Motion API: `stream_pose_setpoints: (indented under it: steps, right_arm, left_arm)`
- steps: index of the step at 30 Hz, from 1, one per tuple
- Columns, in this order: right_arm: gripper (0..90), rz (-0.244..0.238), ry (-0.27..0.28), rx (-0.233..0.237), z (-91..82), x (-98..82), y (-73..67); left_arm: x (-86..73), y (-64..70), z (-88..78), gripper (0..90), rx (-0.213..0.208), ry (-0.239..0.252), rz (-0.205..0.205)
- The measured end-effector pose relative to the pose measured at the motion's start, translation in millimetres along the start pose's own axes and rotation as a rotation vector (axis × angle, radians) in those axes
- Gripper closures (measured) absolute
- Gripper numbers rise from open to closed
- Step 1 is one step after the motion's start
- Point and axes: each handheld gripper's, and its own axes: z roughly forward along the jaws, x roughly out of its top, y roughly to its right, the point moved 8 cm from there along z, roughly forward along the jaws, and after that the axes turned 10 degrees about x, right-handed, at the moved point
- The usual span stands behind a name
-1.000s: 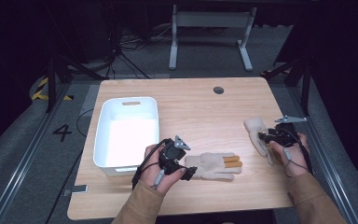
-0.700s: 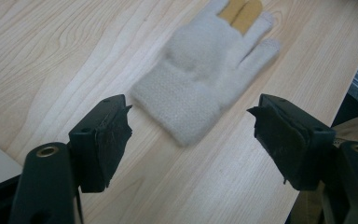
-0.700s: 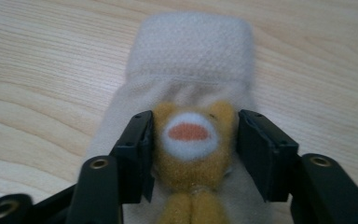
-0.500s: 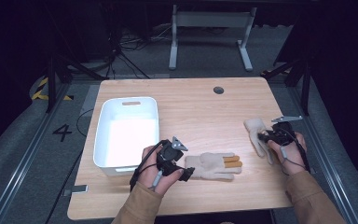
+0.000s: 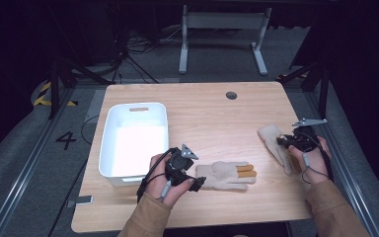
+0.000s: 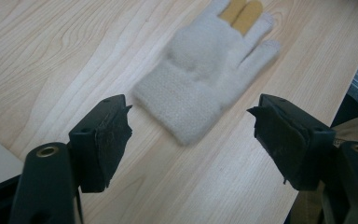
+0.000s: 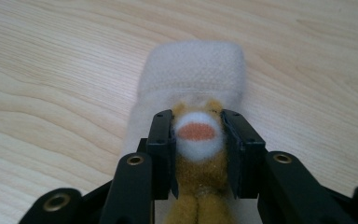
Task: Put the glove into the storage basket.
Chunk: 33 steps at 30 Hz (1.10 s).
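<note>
Gloves: you have two cream gloves on the wooden table (image 5: 212, 118).
Left gripper (image 5: 193, 183): your jaws stand wide apart, nothing between them; near glove (image 6: 205, 79) lies flat just past them (orange fingertips pointing right).
Right gripper (image 7: 198, 154): your jaws have just been closing and now pinch the right glove (image 7: 191, 70) at the table's right edge.
Bin: white bin (image 5: 109, 143) sits at the left.

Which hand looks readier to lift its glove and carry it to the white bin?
The right, probably. The right gripper has been closing, and its jaws already pinch the glove near the table's right edge. The left gripper stands open, short of the other glove, though it sits nearer the bin.
</note>
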Motion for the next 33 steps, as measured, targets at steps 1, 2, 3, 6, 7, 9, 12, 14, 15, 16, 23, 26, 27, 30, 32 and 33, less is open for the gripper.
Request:
stream_pose_setpoints:
  steps: [1,2,3,6,7,9,12,14,15,16,23,26,27,30,32,33]
  right_arm:
    - [67.0,-0.010,-0.001,0.004,-2.7,1.7,-1.9]
    - [67.0,-0.010,-0.001,0.004,-2.7,1.7,-1.9]
    - [67.3,-0.030,-0.002,0.013,-8.6,5.2,-5.1]
    - [67.4,-0.046,0.002,0.029,-14.8,9.1,-8.5]
    - [67.5,-0.064,0.012,0.036,-21.2,13.4,-12.2]
    - [67.5,-0.086,0.017,0.050,-27.2,17.1,-16.3]
    - [67.6,-0.125,0.027,0.077,-35.9,22.4,-22.8]
    - [67.6,-0.136,0.029,0.089,-38.5,23.9,-25.4]
    - [67.6,-0.158,0.034,0.115,-43.5,26.6,-30.4]
    - [67.5,-0.169,0.038,0.124,-45.7,28.1,-32.8]
    - [67.6,-0.218,0.049,0.206,-56.5,34.9,-49.8]
    - [67.6,-0.242,0.050,0.235,-58.7,36.5,-57.0]
    - [67.5,-0.269,0.049,0.270,-59.8,37.6,-64.2]
    - [67.5,-0.299,0.046,0.301,-60.6,38.7,-71.6]
    - [67.6,-0.320,0.038,0.333,-61.2,39.2,-79.2]
    - [67.6,-0.330,0.038,0.343,-61.5,39.6,-81.9]
  left_arm:
    - [-0.1,-0.2,-0.3,27.0,0.000,-0.001,0.002]
    - [-0.1,-0.2,-0.3,27.0,0.000,-0.001,0.002]
    - [-0.2,0.1,-0.3,27.1,-0.001,-0.002,0.003]
    - [-0.2,0.5,-0.5,27.2,-0.003,-0.003,0.006]
    - [-0.2,0.9,-0.8,27.4,-0.007,-0.003,0.008]
    - [-0.1,0.8,-1.4,27.6,-0.008,-0.003,0.010]
    - [0.2,1.0,-2.0,27.6,-0.007,0.002,0.006]
    - [0.1,0.8,-2.3,27.6,-0.007,0.002,0.008]
    - [0.0,1.2,-3.3,28.3,-0.012,0.001,0.020]
    - [-0.1,1.7,-4.3,28.8,-0.016,0.000,0.028]
    - [0.7,4.4,-10.6,29.4,-0.035,0.006,0.064]
    - [0.7,5.4,-11.1,29.4,-0.042,0.006,0.068]
    - [0.7,6.0,-11.6,29.4,-0.048,0.006,0.073]
    - [0.6,6.9,-12.5,29.4,-0.057,0.004,0.076]
    - [0.6,7.2,-13.3,29.4,-0.059,0.006,0.079]
    - [0.3,7.5,-13.9,29.4,-0.060,0.004,0.078]
